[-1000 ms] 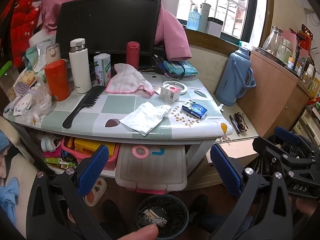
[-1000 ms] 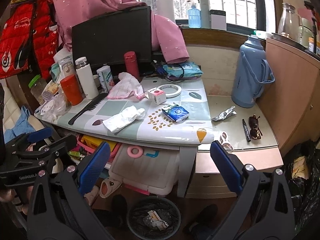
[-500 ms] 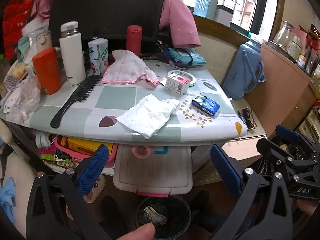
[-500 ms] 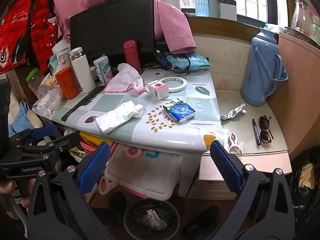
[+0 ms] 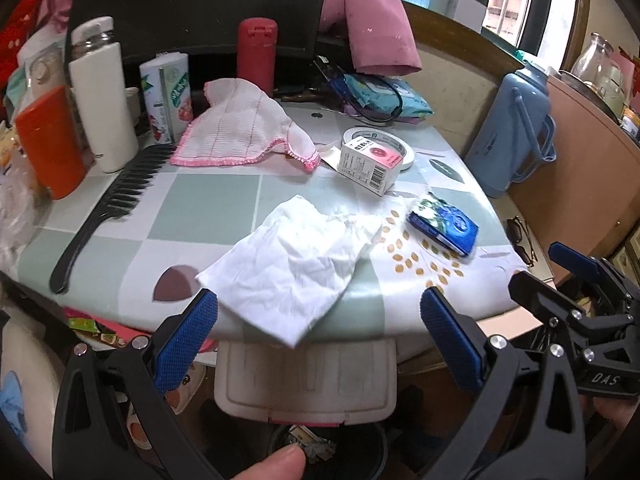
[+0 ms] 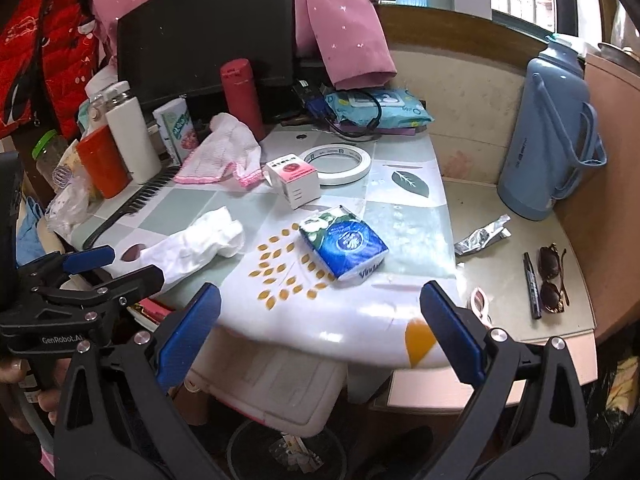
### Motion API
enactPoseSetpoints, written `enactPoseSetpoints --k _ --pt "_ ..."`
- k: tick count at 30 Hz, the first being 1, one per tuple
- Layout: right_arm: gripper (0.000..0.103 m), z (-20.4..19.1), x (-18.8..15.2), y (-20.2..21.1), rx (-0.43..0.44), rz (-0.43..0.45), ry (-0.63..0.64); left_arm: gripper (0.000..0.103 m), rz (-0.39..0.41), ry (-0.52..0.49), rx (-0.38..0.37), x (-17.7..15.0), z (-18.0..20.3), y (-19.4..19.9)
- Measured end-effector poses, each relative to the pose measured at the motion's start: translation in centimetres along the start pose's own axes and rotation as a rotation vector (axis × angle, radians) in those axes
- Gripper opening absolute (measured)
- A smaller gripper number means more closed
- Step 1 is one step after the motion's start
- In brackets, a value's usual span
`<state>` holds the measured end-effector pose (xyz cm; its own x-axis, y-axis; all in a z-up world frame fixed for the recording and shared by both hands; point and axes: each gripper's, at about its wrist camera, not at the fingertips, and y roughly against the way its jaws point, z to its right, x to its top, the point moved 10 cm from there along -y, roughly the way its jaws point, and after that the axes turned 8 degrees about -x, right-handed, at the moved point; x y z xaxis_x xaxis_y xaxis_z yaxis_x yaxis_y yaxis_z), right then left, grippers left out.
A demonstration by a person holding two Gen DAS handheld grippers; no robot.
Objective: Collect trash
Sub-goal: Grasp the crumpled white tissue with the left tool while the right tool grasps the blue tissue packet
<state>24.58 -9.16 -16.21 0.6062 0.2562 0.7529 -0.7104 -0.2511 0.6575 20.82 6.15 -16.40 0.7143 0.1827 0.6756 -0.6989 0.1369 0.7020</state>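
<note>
Both grippers nearer — crumpled tissue (image 5: 296, 268) ahead

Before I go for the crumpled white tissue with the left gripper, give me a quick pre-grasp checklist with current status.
1. Left gripper jaws open: ok.
2. Crumpled white tissue lined up between them, at the front edge of the green-checked table: ok.
3. Jaws touching the tissue: not ok, still short.
4. Right gripper open, empty, clear of the tissue: ok.
5. Black trash bin on the floor under the table edge: ok.
6. Anything hidden under the tissue: cannot tell.
</note>
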Motion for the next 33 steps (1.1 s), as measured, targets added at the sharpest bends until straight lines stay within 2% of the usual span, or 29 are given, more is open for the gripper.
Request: enactPoseSetpoints --k 15,25,28,29,30,33 --pt "0.098 0.9 1.4 -8.0 0.0 -0.051 0.037 0.099 -0.037 0.022 0.0 1.5 -1.9 -5.9" --pt "0.097 0.5 0.9 -10.3 -0.032 -0.034 0.09 0.099 -0.038 0.015 0.004 1.7 -2.2 -7.2" --pt "0.084 0.3 1.0 -10.0 -0.024 -0.015 0.09 0.098 -0.043 0.017 -0.002 1.8 -2.2 -7.2" --pt "0.074 0.4 1.1 -10.0 -0.022 -0.014 0.085 0.097 -0.044 0.008 0.01 1.7 -2.3 -7.2" --pt "0.069 0.5 1.1 -9.9 -0.019 -0.014 0.075 0.096 -0.046 -0.002 0.025 1.7 -2.2 -7.3" --pt "0.067 0.6 1.1 -9.9 -0.02 -0.01 0.076 0.089 -0.043 -0.019 0.069 1.5 -2.3 -7.2"
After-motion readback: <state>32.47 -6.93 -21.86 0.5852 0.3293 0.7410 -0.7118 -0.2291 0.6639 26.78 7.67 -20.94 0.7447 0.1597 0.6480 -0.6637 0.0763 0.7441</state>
